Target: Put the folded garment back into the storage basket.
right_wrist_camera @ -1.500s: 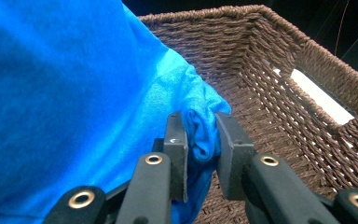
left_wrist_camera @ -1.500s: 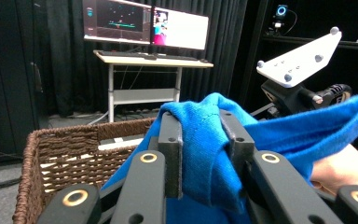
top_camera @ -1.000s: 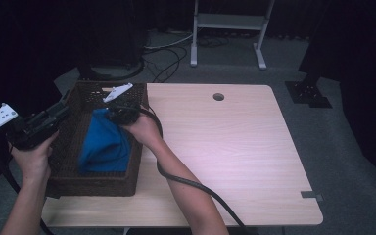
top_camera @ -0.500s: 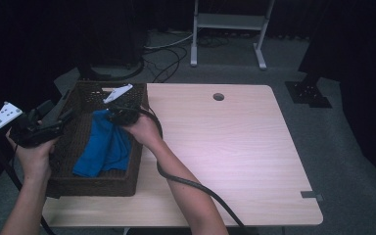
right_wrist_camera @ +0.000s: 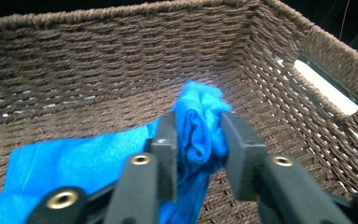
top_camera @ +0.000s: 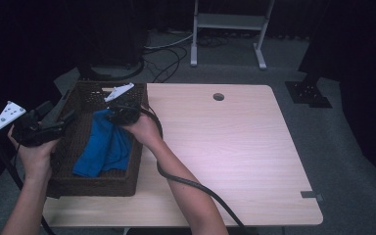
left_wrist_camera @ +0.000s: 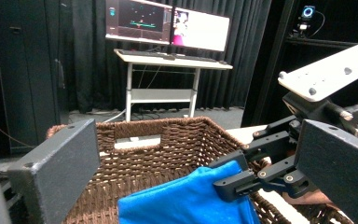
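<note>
Dark curtains and a black floor all round, with a light wood table (top_camera: 235, 147) in the middle and a brown wicker basket (top_camera: 78, 183) sitting on its left end. Going from the left: the left claw (top_camera: 61, 110) hangs over the basket's left rim with its jaws spread as wide as they go and nothing between them; they've just been opening, so my guess is it has let go of its side of the cloth and is just waiting. In the left gripper view you can see past those wide jaws into the basket. Next over, the blue cloth (top_camera: 103, 147) lies inside the basket, running from the near left up toward the far right corner. That far end is bunched between the jaws of the right claw (right_wrist_camera: 198, 154), which dips in over the basket's right rim. Its jaws have just been opening a bit, and in the right gripper view the wad sits between the pads (right_wrist_camera: 168, 140) with what looks like a little slack, so I'd say it's being dropped in, not lifted.
</note>
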Available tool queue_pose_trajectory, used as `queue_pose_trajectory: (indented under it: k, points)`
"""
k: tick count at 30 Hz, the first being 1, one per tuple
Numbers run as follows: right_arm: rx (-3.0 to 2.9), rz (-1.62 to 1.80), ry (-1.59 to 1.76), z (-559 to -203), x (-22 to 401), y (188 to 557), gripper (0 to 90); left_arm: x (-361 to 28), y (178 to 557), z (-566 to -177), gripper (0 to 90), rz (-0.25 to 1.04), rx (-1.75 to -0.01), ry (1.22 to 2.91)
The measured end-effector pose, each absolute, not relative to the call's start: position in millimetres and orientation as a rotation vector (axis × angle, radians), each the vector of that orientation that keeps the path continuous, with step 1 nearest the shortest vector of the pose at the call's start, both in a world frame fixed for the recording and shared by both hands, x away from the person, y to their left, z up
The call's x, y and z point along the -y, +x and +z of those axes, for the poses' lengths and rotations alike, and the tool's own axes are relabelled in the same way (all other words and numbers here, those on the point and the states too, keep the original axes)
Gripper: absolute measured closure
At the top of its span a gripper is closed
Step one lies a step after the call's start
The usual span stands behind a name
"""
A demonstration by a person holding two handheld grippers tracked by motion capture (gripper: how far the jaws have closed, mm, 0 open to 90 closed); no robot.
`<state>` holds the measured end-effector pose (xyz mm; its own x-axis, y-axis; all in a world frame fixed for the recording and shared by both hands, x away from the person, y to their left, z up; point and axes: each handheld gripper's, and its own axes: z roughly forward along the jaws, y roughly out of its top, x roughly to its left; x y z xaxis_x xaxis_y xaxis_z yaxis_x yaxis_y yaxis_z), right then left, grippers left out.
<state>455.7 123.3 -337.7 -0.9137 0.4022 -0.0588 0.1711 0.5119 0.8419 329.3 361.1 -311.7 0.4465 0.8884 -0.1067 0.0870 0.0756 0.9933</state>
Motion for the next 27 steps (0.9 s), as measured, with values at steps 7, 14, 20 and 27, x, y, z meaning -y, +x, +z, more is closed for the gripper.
queue_pose_trajectory:
  k: [7, 14, 20, 27]
  points:
    - [-2.512, 1.385, 0.522, -337.0, -121.9, 458.7, 37.1, -361.3, 329.9, -311.8, 0.0, 0.761, -0.949, 1.375]
    - [-2.514, 1.405, 0.572, -338.4, -120.0, 462.2, 9.8, -360.3, 330.5, -311.6, 0.0, 0.767, -0.948, 1.382]
    - [-2.518, 1.439, 0.582, -339.6, -117.9, 464.4, 0.0, -360.0, 330.9, -311.6, 0.0, 0.768, -0.952, 1.385]
    - [-2.527, 1.466, 0.569, -339.1, -116.8, 464.1, 0.0, -359.0, 331.8, -311.7, 0.0, 0.770, -0.957, 1.399]
